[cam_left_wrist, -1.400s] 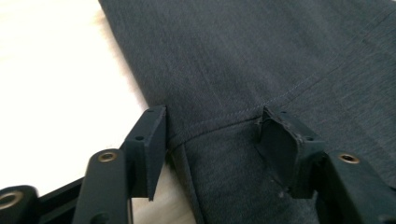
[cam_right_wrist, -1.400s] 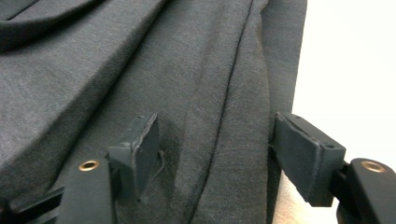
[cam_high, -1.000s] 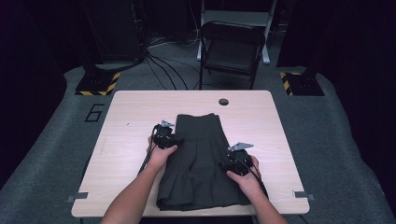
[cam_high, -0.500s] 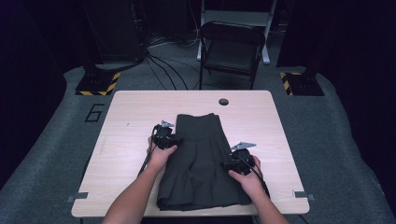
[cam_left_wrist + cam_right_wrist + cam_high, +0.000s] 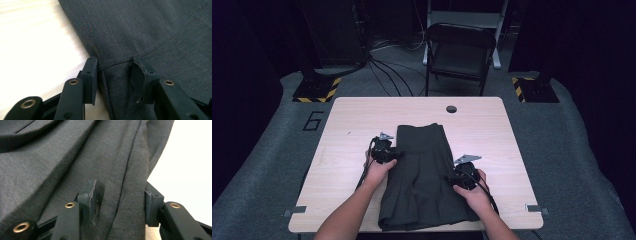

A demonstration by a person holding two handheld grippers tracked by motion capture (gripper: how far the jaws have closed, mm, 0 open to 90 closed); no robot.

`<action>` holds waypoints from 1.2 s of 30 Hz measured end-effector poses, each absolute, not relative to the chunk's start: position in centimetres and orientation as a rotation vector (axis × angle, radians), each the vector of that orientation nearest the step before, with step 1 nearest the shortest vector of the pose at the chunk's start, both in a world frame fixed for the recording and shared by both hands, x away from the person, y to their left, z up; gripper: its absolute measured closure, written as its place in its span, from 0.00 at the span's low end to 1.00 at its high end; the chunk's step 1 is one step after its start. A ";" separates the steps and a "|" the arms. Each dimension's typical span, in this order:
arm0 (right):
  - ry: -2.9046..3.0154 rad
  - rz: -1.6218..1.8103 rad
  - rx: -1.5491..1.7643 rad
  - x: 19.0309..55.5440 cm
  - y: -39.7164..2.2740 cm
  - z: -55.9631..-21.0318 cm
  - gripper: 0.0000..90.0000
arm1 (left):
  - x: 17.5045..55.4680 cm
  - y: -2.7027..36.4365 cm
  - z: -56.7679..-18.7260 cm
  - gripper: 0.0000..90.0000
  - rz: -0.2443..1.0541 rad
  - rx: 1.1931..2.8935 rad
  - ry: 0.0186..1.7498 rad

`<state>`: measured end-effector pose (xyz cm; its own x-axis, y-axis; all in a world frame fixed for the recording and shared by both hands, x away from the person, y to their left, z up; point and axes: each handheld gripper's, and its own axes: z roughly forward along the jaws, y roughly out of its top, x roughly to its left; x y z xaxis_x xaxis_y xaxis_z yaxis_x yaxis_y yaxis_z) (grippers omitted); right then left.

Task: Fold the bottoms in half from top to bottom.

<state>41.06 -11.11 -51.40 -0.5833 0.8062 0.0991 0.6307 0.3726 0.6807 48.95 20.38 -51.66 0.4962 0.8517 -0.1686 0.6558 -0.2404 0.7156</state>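
Note:
A dark grey pleated skirt (image 5: 424, 175) lies flat on the wooden table (image 5: 357, 120), waistband at the far end. My left gripper (image 5: 395, 155) rests at the skirt's left edge just below the waistband. Its jaws have just been closing and straddle the seamed edge of the skirt (image 5: 140, 30), which lies slack between the pads of my left gripper (image 5: 115, 75). My right gripper (image 5: 453, 178) sits at the skirt's right edge, lower down. Its jaws have also just been closing around a fold of the skirt (image 5: 62, 157), which lies between the pads of my right gripper (image 5: 120, 200) with a gap left.
A round cable hole (image 5: 451, 108) is near the table's far edge. A dark folding chair (image 5: 459, 55) stands behind the table, with cables and yellow-black striped stand bases (image 5: 317, 89) on the floor. Bare tabletop lies on both sides of the skirt.

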 end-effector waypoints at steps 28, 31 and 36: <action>2.459 1.019 1.185 40.1 -9.6 -51.4 0.54 | 51.3 22.1 -49.9 0.43 0.369 1.979 1.283; 2.455 1.020 1.197 40.0 -9.6 -51.4 0.54 | 51.9 22.0 -50.1 0.41 0.375 1.976 1.299; 2.451 1.028 1.178 40.1 -9.7 -51.5 0.53 | 52.6 22.0 -50.6 0.38 0.385 1.943 1.314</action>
